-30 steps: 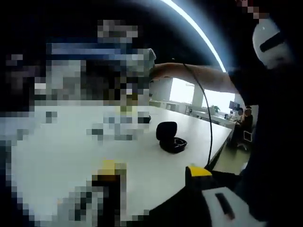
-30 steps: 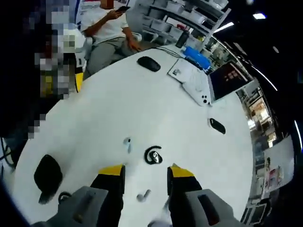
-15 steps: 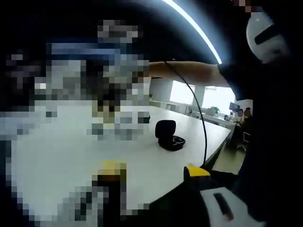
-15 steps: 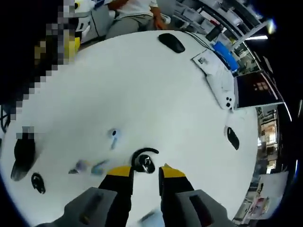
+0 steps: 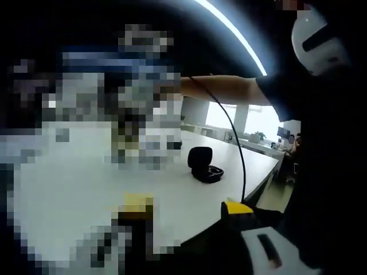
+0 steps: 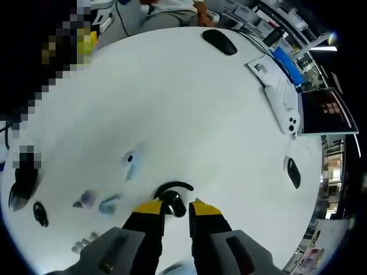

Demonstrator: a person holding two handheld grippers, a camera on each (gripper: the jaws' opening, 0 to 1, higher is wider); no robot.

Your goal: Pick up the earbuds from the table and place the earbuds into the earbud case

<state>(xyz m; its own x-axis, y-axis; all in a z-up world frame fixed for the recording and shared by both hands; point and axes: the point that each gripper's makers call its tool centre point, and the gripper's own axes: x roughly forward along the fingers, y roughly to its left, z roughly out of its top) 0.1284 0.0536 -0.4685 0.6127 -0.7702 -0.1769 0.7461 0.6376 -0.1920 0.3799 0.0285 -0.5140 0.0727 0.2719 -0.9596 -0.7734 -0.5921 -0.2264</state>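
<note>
Jaws of the left gripper (image 5: 186,213) rise from the bottom of the left gripper view, yellow-tipped and spread well apart with nothing between them; one is partly under mosaic. Beyond them lies a white table (image 5: 74,183). An open black case (image 5: 203,166) sits on it near the far right edge, lid standing up, well apart from the jaws. A black cable (image 5: 238,149) hangs down in front of the table edge. A person's arm (image 5: 229,89) reaches across above the table, and a dark sleeve (image 5: 321,149) covers the right side. Bright windows (image 5: 252,120) show behind.

Right gripper view looks down on the same table (image 6: 189,103). The right gripper (image 6: 174,207) has its yellow tips close together around a black earbud (image 6: 172,197) with a curved ear hook, which lies on the table; whether the tips press it I cannot tell. A pale bluish earbud (image 6: 129,165) lies up and left of it, and more small pale pieces (image 6: 97,200) lie farther left. The case (image 6: 20,186) shows at the left edge, with a small black piece (image 6: 40,213) below it. Farther off are a black mouse (image 6: 219,41), a white phone (image 6: 281,103), a laptop (image 6: 327,112), and another small black thing (image 6: 293,172) near the right edge. A seated person (image 6: 172,8) is at the top.
</note>
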